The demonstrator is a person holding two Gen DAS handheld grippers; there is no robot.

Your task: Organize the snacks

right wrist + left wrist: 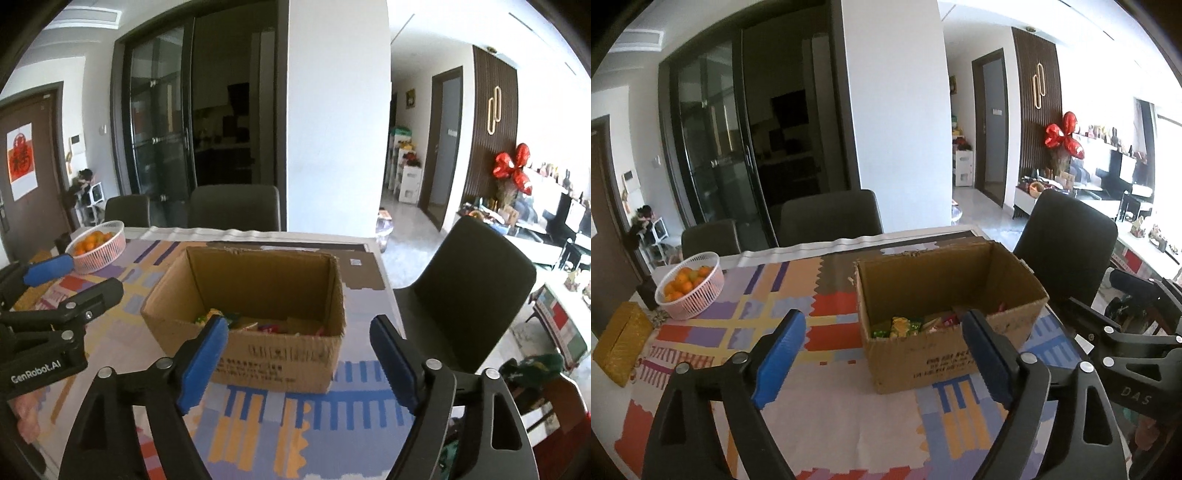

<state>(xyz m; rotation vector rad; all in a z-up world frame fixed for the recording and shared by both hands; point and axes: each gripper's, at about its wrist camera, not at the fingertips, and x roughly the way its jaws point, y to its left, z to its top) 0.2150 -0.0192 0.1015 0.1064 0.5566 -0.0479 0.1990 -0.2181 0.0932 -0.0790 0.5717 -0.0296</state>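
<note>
Home dining area opening onto a living room: table [831,413] under a colourful patterned cloth, dark dining chairs [830,217] around it, basket of oranges [691,285], glass sliding doors [159,129], red balloons [1065,134], cluttered shelves beyond.

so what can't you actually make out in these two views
- Snacks in the cardboard box: the near wall hides most in both views; kinds and count unreadable.
- Print on the box front: too blurred.
- Yellow packet at the table's left: label unreadable; hidden behind the left gripper in the right wrist view.
- Basket of oranges: count unclear.
</note>
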